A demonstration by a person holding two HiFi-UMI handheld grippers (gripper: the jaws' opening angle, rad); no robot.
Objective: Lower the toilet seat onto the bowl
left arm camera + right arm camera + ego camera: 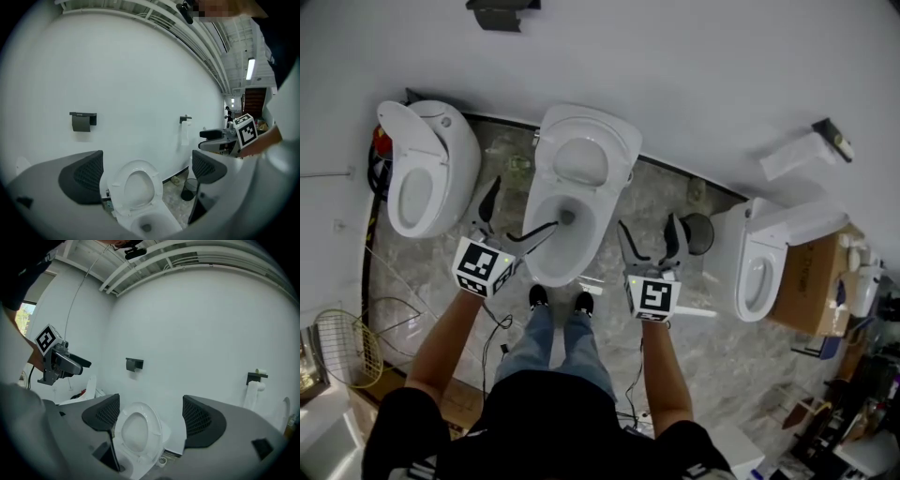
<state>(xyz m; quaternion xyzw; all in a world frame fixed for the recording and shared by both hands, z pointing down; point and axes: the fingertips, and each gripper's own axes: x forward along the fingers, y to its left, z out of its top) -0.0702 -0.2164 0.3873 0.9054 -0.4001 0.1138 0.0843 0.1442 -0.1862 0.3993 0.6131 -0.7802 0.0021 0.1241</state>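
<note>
At the middle toilet of three along the wall, the person stands facing the bowl [555,246] with both tools held short of it.

Findings:
- Toilet seat [581,161] is raised, leaning back toward the wall, well clear of the bowl rim. Lowering has not begun.
- Left gripper [517,214]: jaws spread wide, nothing between them. Its own view frames the seat [136,187] through the gap, not touching.
- Right gripper [649,234]: jaws likewise apart and empty, hovering beside the bowl on the right. Its own view shows the seat ring [137,431] ahead, untouched.
- A bin [698,232] stands on the floor to the right, clear of the work.

Assessment of handling: the seat appears to be a rigid moulded plastic ring, probably light, with a smooth glossy surface likely to slip under hard pads. It should pivot on hinges at its lower rear edge. The best hold is judged to be the uppermost free edge of the ring, pinched across its thin section, where leverage is greatest. A side of the ring near the top would also serve.

Risk: once tipped forward, the seat may drop under its own weight and slam on the ceramic. It should be held through the descent
</note>
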